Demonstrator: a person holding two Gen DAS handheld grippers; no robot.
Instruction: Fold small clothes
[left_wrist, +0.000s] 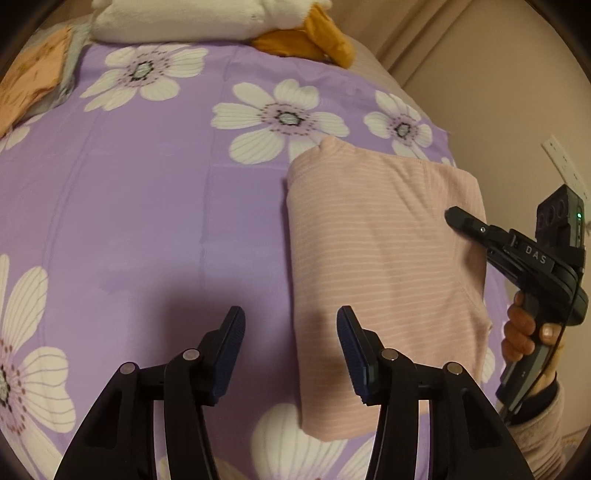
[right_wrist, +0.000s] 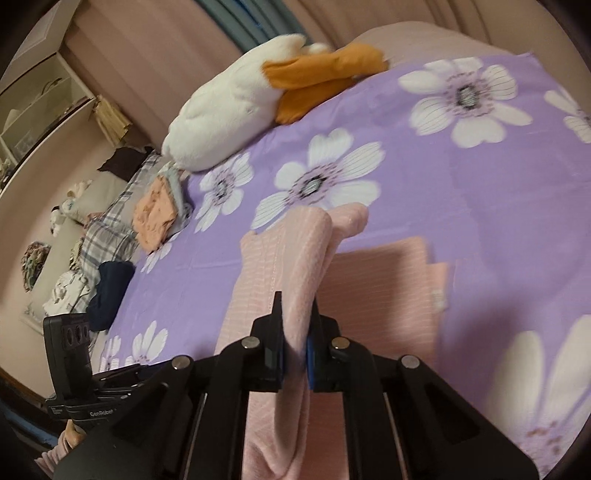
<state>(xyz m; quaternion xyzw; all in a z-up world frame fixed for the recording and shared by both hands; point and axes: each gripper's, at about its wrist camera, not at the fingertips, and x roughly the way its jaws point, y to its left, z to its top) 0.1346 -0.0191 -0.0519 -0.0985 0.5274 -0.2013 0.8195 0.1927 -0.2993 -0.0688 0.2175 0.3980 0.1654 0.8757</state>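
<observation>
Right wrist: claw (right_wrist: 295, 328) clamping pink garment (right_wrist: 291, 258).

Purple bedspread (left_wrist: 147, 206) printed with large white flowers. White and orange plush toy (right_wrist: 236, 110) at far edge. Beige curtains (right_wrist: 147, 48) behind. Pale shelving unit (right_wrist: 40, 99) far left. White wall socket (left_wrist: 563, 158) on right wall. Dim, warm light.

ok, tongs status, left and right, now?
Left tongs: open, holding nothing.
Right tongs: closed on the pink striped garment.
</observation>
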